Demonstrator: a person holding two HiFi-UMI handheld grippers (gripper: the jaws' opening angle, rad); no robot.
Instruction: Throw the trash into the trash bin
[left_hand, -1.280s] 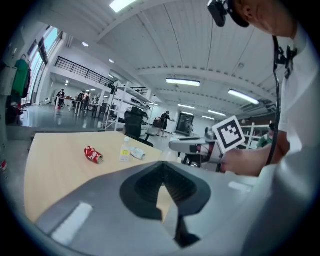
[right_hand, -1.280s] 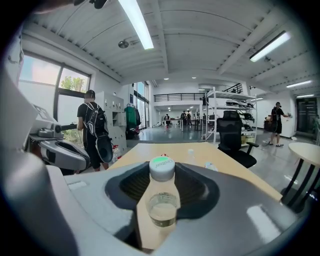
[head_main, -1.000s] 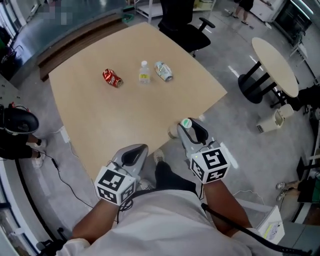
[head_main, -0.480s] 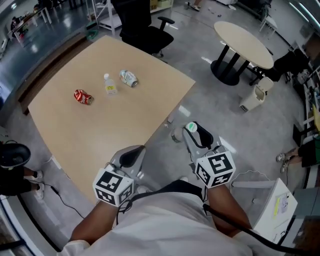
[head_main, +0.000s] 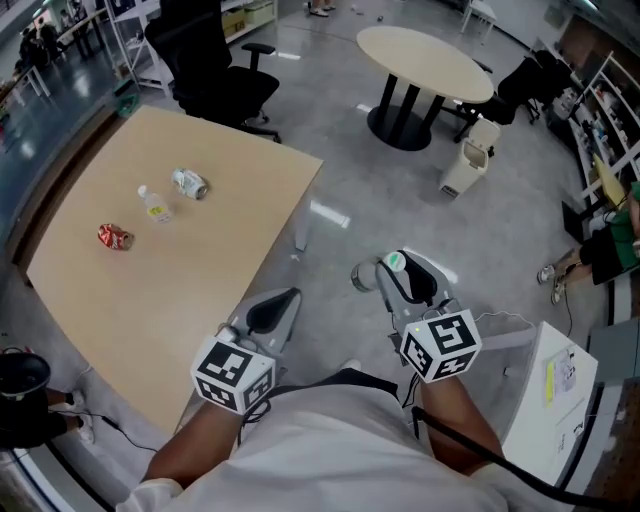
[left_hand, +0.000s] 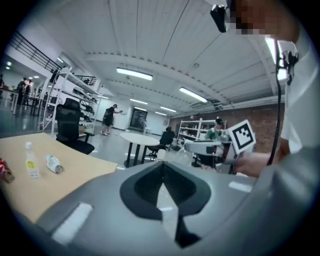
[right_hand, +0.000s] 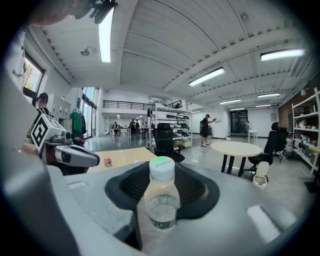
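Note:
My right gripper (head_main: 405, 272) is shut on a clear plastic bottle (head_main: 366, 277) with a green cap (right_hand: 162, 163), held over the grey floor. The left gripper (head_main: 281, 300) is beside it at the wooden table's (head_main: 230, 250) corner, jaws together with nothing in them. A small white trash bin (head_main: 467, 168) stands on the floor ahead to the right, next to a round table (head_main: 425, 60); it also shows as the bin (right_hand: 261, 174) in the right gripper view. On the wooden table lie a crushed red can (head_main: 114, 237), a small bottle (head_main: 154, 204) and a crushed pale can (head_main: 188, 183).
A black office chair (head_main: 215, 75) stands behind the wooden table. Another black chair (head_main: 535, 80) is past the round table, and shelving (head_main: 605, 110) lines the right side. A white box (head_main: 555, 395) sits on the floor at my right. Cables trail at the left.
The view has swung right. Both grippers moved away from the wooden table toward the round table and bin. The bottle stays in the right gripper.

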